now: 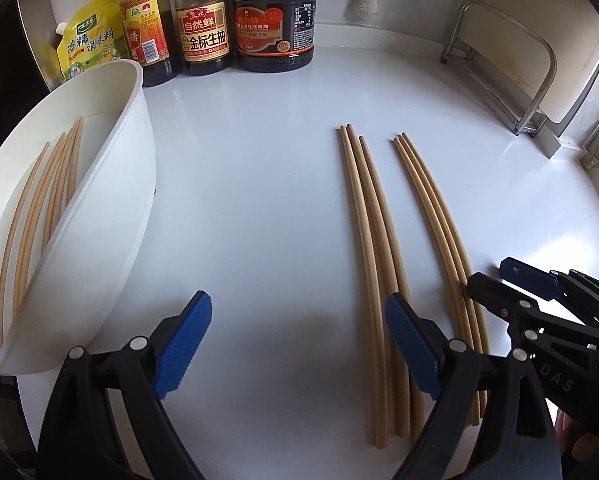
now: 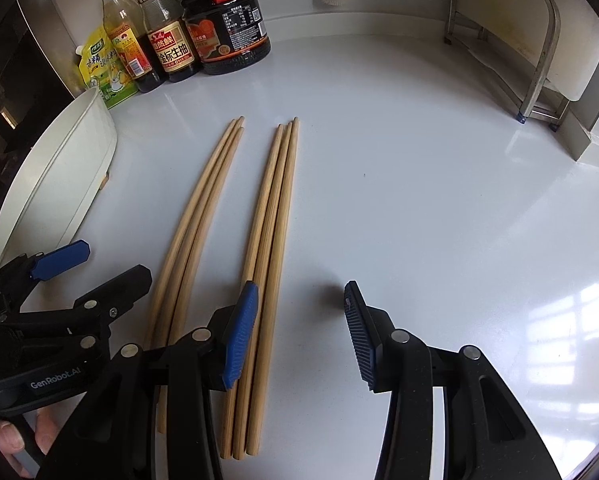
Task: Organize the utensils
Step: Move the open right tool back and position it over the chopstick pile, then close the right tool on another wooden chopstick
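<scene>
Surface: white surface (image 1: 259, 168), sauce bottles (image 1: 203, 32) at the back.
Chopsticks: two groups of three (image 2: 203, 208) (image 2: 271, 216) lying side by side; more lie in the white tray (image 1: 111, 184) at left.
Left tongs (image 1: 299, 344): spread wide, empty, just left of the chopsticks.
Right tongs (image 2: 299, 332): partly open, empty, just right of them.

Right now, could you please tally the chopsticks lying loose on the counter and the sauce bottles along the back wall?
Chopsticks on the counter: 6, as a left bundle of 3 and a right bundle of 3
Sauce bottles: 3 ()
Total: 9
</scene>
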Demonstrator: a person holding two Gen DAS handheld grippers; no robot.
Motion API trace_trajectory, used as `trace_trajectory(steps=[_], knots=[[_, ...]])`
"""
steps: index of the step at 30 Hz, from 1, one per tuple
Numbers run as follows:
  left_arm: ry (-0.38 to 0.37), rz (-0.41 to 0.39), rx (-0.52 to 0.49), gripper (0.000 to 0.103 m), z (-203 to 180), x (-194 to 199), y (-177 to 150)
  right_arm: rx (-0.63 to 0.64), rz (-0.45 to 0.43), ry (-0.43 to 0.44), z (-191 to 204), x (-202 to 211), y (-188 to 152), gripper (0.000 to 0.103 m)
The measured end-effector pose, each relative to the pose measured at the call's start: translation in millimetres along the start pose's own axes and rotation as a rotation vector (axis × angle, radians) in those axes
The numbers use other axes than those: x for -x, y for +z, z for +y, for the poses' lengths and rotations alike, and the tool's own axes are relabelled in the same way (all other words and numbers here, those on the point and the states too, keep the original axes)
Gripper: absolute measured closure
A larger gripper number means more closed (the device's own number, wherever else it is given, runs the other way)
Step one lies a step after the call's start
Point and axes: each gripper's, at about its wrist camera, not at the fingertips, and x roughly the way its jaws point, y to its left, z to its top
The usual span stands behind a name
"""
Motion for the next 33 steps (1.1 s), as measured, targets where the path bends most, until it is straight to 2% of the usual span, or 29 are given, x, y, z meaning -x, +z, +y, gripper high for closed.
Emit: trace_trajectory(steps=[10,21,23,24,25,26,28,29,31,33], knots=[[0.032,0.021,-0.015,0.016,-4.5,-15.5,1.8,0.017,-0.017,-0.025,-2.1,-0.1,-0.9,0.06],[0.06,0.005,-0.009,0.014,-4.2,-19.4,11.0,0.103,-0.039,-0.094,11.7,-3.3,-7.4,0.061],[0.059,0.003,-0.01,0.014,-6.1,-21.2,13.7,0.12,-0.044,-0.098,14.1,-3.5,-8.7,0.064],[0.058,0.0,-0.012,0.017,-6.7,-21.3,14.2,0.127,-0.044,-0.095,15.4,-3.4,-9.5,0.067],[0.049,-0.004,-0.014,0.023,-7.5,-20.4,14.2,0.135,-0.045,-0.092,16.8,-3.4,-10.4,0.069],[0.047,-0.009,-0.018,0.027,-8.8,-18.7,13.9,0.145,-0.046,-0.089,18.4,-3.1,-11.4,0.075],[0.052,-0.018,-0.041,0.044,-12.9,-15.3,13.3,0.161,-0.046,-0.088,21.2,-2.5,-12.7,0.093],[0.048,-0.022,-0.049,0.05,-15.1,-13.5,12.5,0.165,-0.046,-0.087,21.7,-2.4,-12.8,0.096],[0.027,-0.022,-0.062,0.081,-19.8,-10.6,10.9,0.159,-0.042,-0.077,20.9,-2.4,-12.0,0.097],[0.022,-0.015,-0.083,0.095,-25.2,-10.1,10.2,0.138,-0.036,-0.057,18.0,-1.9,-10.7,0.097]])
